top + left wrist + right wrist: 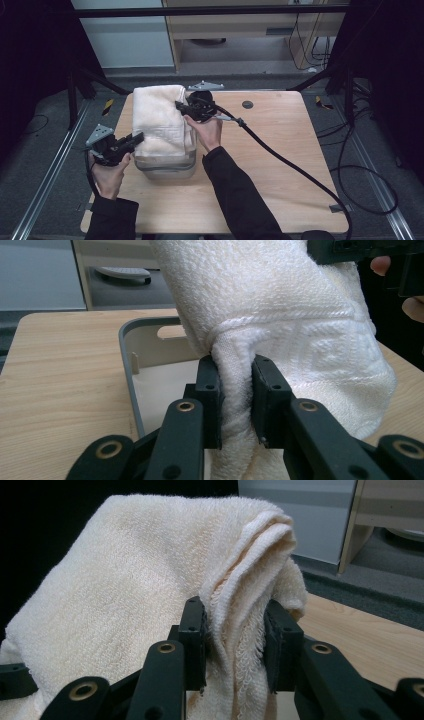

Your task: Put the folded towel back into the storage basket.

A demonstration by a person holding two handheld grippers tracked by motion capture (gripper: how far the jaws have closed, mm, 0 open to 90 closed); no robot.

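Wooden table (280, 165) carries a grey bin (167, 167), which sits between the two grippers, below their jaws. Folded cream towel (157, 120) hangs above the bin, spanning from one gripper to the other. Left gripper (131, 140) is clamped on the towel's near patterned edge, right gripper (181, 106) clamped on a bunched fold at its far edge.

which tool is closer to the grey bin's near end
Left. The left tool grips the towel right above the grey bin's near end; the right tool clamps the towel farther back.
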